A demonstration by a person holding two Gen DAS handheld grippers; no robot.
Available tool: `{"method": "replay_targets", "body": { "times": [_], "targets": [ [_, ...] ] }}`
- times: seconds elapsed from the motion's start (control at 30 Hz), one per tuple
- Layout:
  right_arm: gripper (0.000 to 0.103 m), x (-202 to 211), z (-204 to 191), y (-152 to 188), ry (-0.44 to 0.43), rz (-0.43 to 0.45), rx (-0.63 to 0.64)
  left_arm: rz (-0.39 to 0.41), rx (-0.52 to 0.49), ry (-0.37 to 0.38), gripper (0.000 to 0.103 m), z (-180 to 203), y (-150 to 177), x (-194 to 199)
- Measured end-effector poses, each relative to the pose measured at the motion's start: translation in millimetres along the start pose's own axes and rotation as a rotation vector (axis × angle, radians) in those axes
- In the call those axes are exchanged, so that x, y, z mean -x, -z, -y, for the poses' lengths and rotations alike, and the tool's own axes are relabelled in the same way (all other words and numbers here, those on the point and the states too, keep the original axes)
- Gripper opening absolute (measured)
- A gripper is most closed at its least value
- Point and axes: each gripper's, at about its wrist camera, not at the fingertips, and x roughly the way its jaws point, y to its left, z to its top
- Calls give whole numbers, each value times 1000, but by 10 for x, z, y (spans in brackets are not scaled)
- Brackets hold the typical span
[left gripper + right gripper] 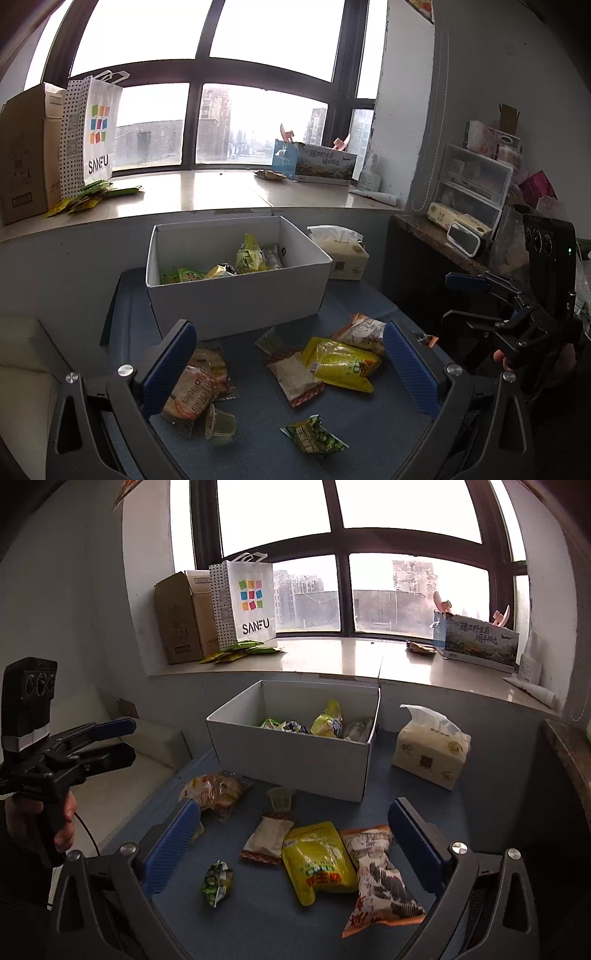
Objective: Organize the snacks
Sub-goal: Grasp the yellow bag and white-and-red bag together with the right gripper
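A white open box (236,295) (295,760) stands on the blue mat and holds several snack packets. Loose snacks lie in front of it: a yellow pouch (340,363) (319,860), a white and red packet (295,376) (267,838), a small green packet (314,437) (217,882), an orange and white bag (360,330) (380,878), a bread packet (192,387) (214,792) and a jelly cup (219,422) (281,797). My left gripper (288,369) is open and empty above them; it also shows at the left of the right wrist view (118,738). My right gripper (295,849) is open and empty.
A tissue pack (341,253) (430,749) stands right of the box. The windowsill (221,192) holds a cardboard box (29,155), a SANFU bag (98,129), green sachets (92,195) and a printed box (314,164). Drawers (469,184) stand at the right.
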Motion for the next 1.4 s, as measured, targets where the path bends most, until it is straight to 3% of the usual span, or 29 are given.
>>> {"method": "replay_targets", "body": {
  "times": [0.27, 0.57, 0.83, 1.07, 1.1, 1.13, 1.17, 1.27, 1.4],
  "targets": [
    [103, 144, 71, 367, 31, -38, -64, -38, -45, 4, 103, 189, 159, -13],
    [103, -90, 301, 383, 65, -110, -57, -54, -49, -40, 103, 19, 227, 7],
    [103, -957, 741, 421, 92, -365, -46, -77, -3, -81, 103, -212, 350, 32],
    [103, -1426, 928, 541, 149, -517, 4, -96, -1, -99, 103, -279, 420, 9],
    [94, -1449, 943, 555, 150, -522, 6, -99, 2, -100, 103, -288, 426, 4],
    [75, -1456, 956, 561, 142, -521, 4, -102, 5, -100, 103, -294, 433, -2],
    [38, -1455, 963, 565, 125, -524, -5, -106, 4, -103, 103, -301, 437, -10],
    [35, -1379, 917, 567, 178, -506, 27, -114, -1, -115, 103, -321, 454, -30],
    [35, -1138, 893, 564, 136, -443, -16, -128, 11, -118, 103, -389, 488, -82]
  ]
}}
